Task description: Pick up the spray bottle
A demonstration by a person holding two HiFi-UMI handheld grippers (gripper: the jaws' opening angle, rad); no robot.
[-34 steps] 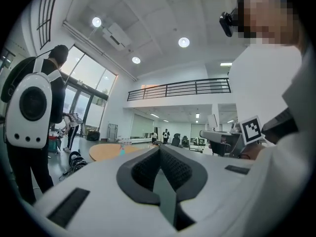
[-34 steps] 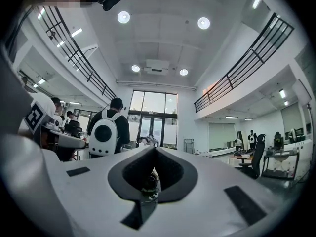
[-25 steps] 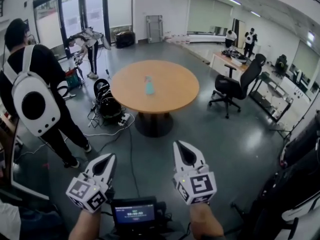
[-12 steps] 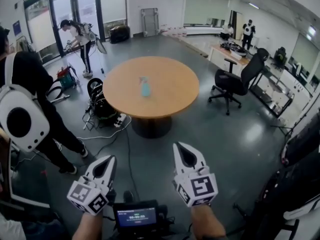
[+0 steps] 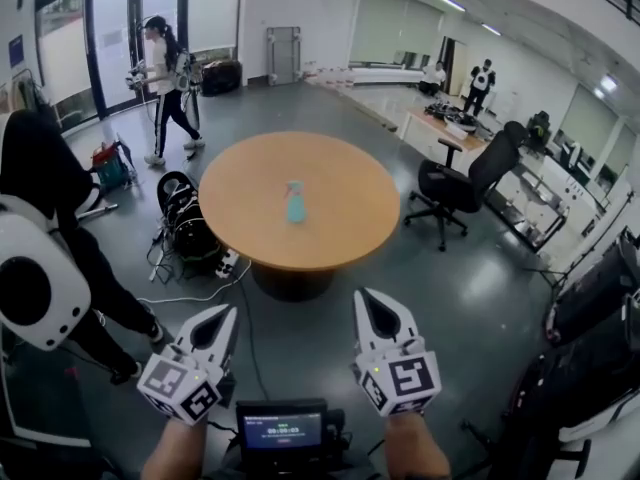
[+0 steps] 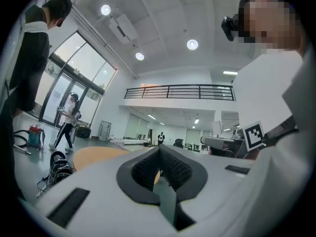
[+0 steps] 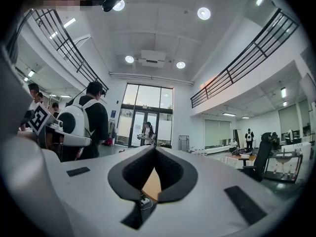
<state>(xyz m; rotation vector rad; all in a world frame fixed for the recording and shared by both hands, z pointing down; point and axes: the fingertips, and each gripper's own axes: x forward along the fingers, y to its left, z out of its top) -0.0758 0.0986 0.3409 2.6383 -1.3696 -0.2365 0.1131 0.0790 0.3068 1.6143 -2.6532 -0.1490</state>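
Meanwhile, one spray bottle (image 5: 295,201) stands upright on one round table (image 5: 345,223), well ahead of the left gripper (image 5: 226,315) and right gripper (image 5: 369,298), both jaws together, empty.

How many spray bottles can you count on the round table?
1: a pale blue plastic spray bottle standing upright near the middle of the round wooden table; none appears hidden.

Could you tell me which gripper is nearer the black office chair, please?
Right. In the head view the right gripper sits below-left of the office chair, well short of it; the left gripper is even farther left.
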